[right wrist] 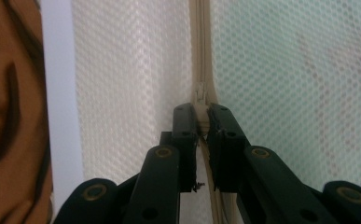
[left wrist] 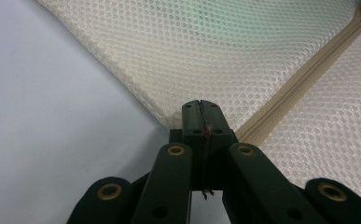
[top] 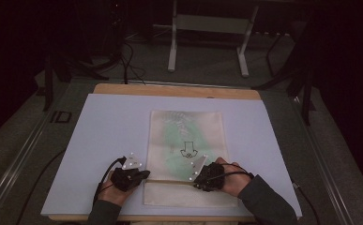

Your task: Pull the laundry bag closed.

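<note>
A cream mesh bag point(top: 186, 136) with something pale green inside lies flat on the white board point(top: 104, 140). Its beige zipper point(top: 170, 181) runs across near the bag's near end. My left gripper point(top: 147, 174) comes in from the left and is shut on the bag's edge point(left wrist: 169, 84) by the zipper's end, jaws pressed together point(left wrist: 200, 109). My right gripper point(top: 195, 183) points left along the zipper point(right wrist: 199, 46) and is shut on the zipper pull point(right wrist: 201, 100), held between its tips point(right wrist: 201, 114).
The board rests on a wooden table point(top: 170, 90) with dark floor around it. A white metal stand point(top: 207, 28) is on the floor beyond the table. A hand point(right wrist: 5, 116) shows at the left of the right gripper view.
</note>
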A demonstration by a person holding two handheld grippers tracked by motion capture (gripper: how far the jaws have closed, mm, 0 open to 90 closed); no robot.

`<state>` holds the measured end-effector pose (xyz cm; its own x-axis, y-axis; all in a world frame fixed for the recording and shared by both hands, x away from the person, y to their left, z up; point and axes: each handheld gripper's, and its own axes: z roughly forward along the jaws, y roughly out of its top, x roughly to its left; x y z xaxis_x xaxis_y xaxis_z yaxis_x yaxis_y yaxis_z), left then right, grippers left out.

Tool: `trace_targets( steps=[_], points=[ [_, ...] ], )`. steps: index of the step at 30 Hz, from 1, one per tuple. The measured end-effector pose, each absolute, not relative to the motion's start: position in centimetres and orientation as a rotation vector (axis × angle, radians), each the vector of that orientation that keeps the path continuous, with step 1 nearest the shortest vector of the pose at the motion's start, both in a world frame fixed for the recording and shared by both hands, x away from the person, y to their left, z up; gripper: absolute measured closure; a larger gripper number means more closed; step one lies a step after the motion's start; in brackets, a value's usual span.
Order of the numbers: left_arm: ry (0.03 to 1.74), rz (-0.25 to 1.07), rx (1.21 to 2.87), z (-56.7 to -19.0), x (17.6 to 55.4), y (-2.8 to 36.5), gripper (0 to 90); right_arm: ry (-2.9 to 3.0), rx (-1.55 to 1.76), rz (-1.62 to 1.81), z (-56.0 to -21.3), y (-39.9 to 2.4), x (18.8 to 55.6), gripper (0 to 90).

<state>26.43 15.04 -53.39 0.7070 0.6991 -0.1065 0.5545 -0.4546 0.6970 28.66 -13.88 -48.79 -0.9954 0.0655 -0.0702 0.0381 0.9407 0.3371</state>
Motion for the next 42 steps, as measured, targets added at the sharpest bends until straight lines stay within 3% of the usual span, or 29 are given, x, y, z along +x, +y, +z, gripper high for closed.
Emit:
trace_targets(
  steps=[42],
  points=[
    [0.952, 0.256, 2.175, -53.4, 26.4, 15.0, 89.5, 3.015, 0.141, 0.513, -48.0, -16.8, 28.7, 82.3]
  ],
)
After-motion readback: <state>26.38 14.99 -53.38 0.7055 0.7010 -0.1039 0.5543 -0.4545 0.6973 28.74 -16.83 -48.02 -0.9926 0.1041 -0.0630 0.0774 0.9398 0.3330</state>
